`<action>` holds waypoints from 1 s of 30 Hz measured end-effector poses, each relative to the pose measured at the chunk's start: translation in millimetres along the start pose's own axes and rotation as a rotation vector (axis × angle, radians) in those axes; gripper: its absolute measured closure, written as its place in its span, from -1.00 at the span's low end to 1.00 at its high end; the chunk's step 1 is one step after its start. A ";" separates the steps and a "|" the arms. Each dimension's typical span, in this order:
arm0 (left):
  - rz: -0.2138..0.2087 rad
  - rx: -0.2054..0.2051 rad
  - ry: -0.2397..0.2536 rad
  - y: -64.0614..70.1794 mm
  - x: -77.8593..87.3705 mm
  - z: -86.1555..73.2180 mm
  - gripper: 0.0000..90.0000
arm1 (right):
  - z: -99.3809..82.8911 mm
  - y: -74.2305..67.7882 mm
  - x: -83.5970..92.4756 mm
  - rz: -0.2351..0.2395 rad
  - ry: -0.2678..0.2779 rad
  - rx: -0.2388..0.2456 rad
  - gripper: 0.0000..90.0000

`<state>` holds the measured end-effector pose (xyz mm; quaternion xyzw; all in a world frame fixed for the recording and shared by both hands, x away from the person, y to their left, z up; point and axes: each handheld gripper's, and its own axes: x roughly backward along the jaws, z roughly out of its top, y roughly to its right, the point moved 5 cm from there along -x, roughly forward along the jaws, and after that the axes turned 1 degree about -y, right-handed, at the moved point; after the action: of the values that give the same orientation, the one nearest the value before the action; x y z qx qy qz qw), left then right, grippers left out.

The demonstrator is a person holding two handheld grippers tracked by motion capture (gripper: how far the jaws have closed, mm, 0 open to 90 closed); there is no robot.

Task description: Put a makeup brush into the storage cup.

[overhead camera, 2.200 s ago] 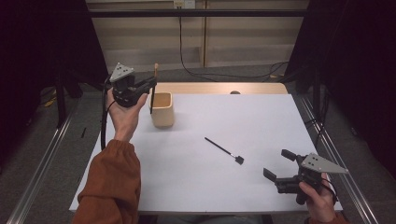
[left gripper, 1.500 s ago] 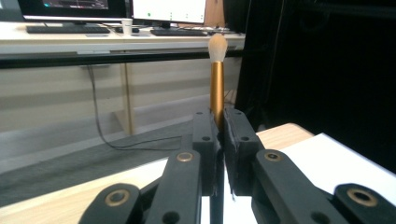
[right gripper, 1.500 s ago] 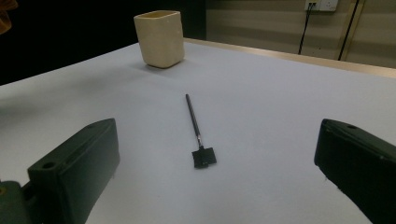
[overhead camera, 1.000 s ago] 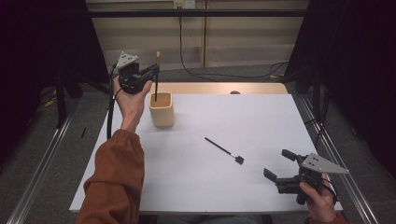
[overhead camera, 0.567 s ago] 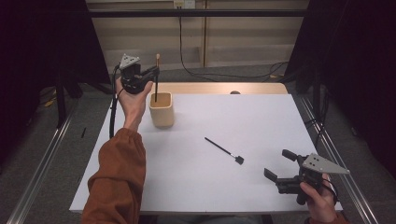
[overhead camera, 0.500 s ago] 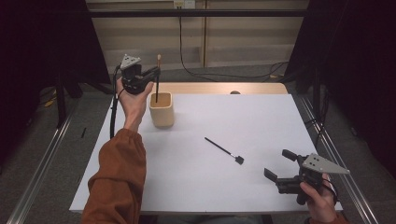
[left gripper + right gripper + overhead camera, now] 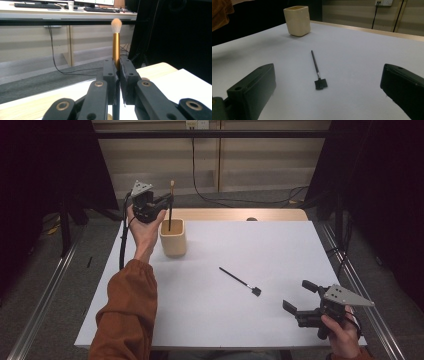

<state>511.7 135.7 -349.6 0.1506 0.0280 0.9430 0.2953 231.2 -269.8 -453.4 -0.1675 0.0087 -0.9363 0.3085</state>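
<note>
A person sits at a white counter and holds a black two-jaw tool in each hand. The left tool is raised over the far left part of the counter, above a cream, square-sided ceramic cup. Its jaws are clamped on a slim makeup brush with a black handle, gold metal collar and pale bristle tip. The brush stands upright, bristles at the top, and its lower end dips into the mouth of the cup. In the left gripper view the two jaws press together on the brush just below the gold collar, and the pale tip rises above them.

The right tool sits low near the front right corner of the counter, held in the person's right hand. Its jaws stand wide apart with nothing between them. In the right gripper view they frame a second, smaller brush with a thin black handle and a flat square black head, which lies flat on the counter well ahead of the jaws. In the high view this small black brush lies near the middle of the counter, between the cup and the right tool, touching neither. The cup stands farther back, beyond the handle end of the small brush.
</note>
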 end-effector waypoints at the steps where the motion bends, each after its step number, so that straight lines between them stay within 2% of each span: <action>1: 0.003 0.003 0.001 -0.9 -1.1 -1.0 0.87 | 0.0 -0.1 0.1 0.001 -0.001 0.001 -1.00; 4: 0.021 -0.027 -0.022 -2.4 -5.0 -6.2 0.87 | -0.1 0.2 0.3 0.001 -0.001 0.002 -1.00; 8: 0.010 -0.010 -0.025 -4.7 -8.3 -11.5 0.87 | -0.3 0.8 0.0 -0.002 0.000 -0.003 -1.00; 19: 0.007 -0.026 -0.069 -6.7 -13.4 -26.6 0.87 | -0.4 1.1 0.2 -0.001 -0.002 -0.001 -1.00; 20: 0.004 -0.022 -0.070 -7.5 -13.6 -28.3 0.87 | -0.5 1.2 0.1 -0.001 -0.002 -0.001 -1.00; 22: -0.007 0.017 -0.058 -9.1 -13.0 -30.8 0.87 | -0.5 1.2 0.4 0.000 -0.002 0.000 -1.00; 25: 0.011 -0.015 -0.074 -8.9 -13.4 -34.9 0.87 | -0.7 1.3 0.3 0.000 -0.003 -0.003 -1.00; 30: 0.006 0.000 -0.081 -8.8 -14.1 -41.7 0.87 | -0.7 0.9 -0.1 0.001 -0.003 -0.002 -1.00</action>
<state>515.0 136.5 -394.4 0.1888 0.0154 0.9370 0.2936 231.6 -270.5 -454.2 -0.1692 0.0092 -0.9359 0.3087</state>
